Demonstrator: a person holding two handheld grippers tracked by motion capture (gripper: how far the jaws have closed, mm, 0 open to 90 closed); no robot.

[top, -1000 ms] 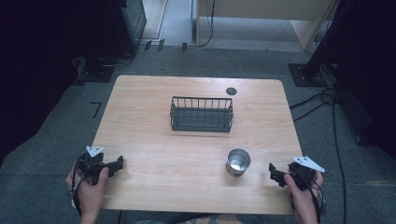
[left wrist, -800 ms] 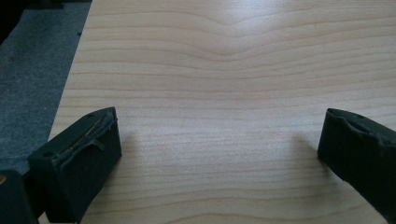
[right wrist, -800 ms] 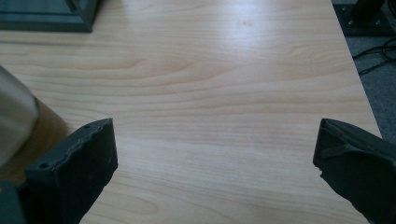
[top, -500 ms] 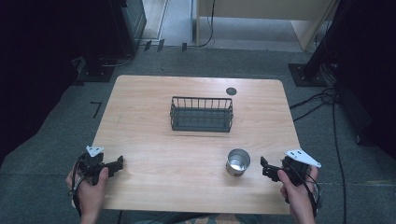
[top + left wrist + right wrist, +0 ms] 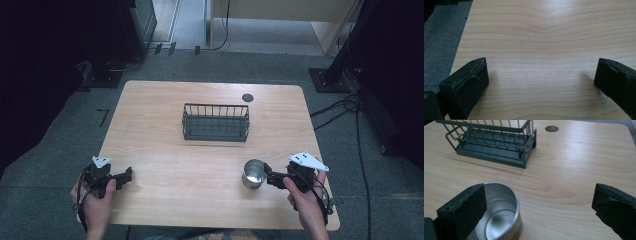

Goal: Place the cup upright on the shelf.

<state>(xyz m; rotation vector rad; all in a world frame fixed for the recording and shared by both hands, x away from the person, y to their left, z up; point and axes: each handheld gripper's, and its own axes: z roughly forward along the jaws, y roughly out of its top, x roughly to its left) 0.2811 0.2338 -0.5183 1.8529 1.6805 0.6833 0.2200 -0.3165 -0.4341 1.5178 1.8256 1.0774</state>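
**Right claw nearing the steel cup**

The right claw (image 5: pixel 271 178) is pointing at the steel cup (image 5: pixel 253 173), just beside it. The left claw (image 5: pixel 124 176) is resting near the worktop's (image 5: pixel 165 150) front-left corner. A wire basket (image 5: pixel 216 122) is sitting mid-worktop.

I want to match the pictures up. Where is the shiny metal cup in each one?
High view: the metal cup stands lower right of middle, just left of the right gripper.
Right gripper view: bottom left, behind one of the fingers.
Left gripper view: not in it.
Shared landmark: the wire basket, behind the cup.
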